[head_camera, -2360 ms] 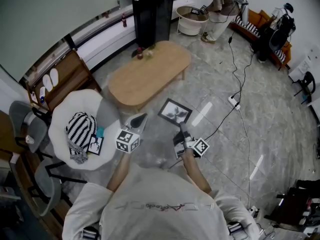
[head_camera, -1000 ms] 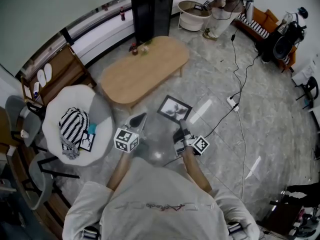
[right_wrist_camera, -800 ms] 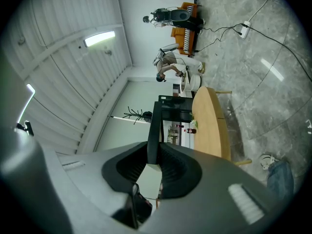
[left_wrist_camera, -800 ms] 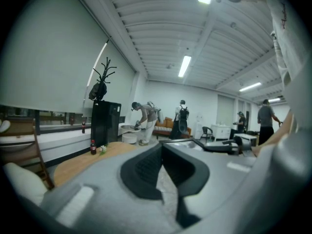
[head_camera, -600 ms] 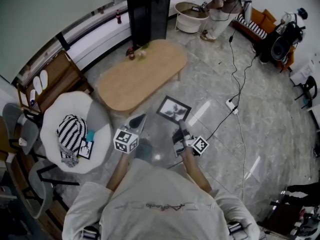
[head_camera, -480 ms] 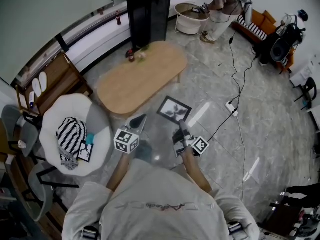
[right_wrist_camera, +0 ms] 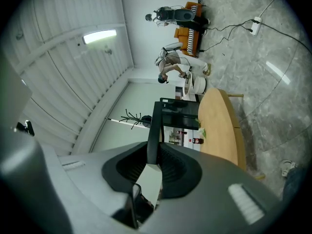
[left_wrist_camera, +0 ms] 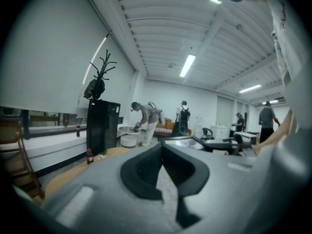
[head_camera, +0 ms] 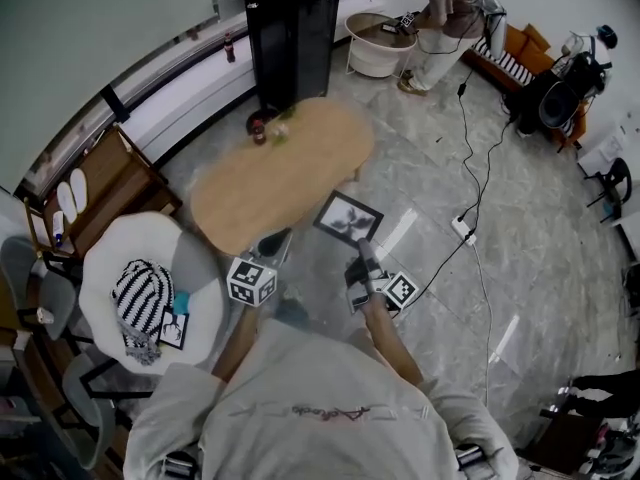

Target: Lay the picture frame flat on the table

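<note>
Honestly the oval tabletop [head_camera: 270,173] looks like pale smooth wood with a matt finish, the floor [head_camera: 540,268] is grey marble-look stone polished glossy enough to throw reflections, the picture frame [head_camera: 348,218] has a thin matt black border, and that striped cloth [head_camera: 138,293] looks knitted.

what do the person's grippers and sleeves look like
The left gripper and right gripper look alike: grey body, two black-padded jaws, a white cube with black square markers. The person wears a light grey short-sleeved t-shirt with small print across the back; forearms bare.
</note>
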### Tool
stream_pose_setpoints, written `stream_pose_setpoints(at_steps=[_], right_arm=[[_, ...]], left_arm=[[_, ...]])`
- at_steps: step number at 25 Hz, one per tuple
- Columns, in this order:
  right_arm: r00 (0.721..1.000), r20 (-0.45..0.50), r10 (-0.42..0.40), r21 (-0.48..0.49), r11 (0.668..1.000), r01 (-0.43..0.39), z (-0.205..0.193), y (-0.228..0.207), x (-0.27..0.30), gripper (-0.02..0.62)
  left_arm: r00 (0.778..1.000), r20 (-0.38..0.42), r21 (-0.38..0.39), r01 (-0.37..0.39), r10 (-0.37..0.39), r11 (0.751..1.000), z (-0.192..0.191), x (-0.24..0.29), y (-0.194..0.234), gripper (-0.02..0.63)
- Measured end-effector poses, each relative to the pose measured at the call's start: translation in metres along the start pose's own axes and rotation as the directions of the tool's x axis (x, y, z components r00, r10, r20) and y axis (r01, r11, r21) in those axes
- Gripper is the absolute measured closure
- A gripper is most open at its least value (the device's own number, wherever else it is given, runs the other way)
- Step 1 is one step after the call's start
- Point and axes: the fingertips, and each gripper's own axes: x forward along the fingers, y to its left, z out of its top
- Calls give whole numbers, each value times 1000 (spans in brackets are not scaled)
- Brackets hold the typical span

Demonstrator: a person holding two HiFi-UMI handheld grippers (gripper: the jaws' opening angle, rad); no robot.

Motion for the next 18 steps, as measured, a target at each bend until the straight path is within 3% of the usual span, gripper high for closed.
stream_pose_setpoints(at_steps=[18], right_arm=[[997, 76, -10, 11, 1000, 9, 39, -23, 152, 518]], left_arm=[[998, -10, 2, 69, -69, 998, 42, 102, 126, 606]])
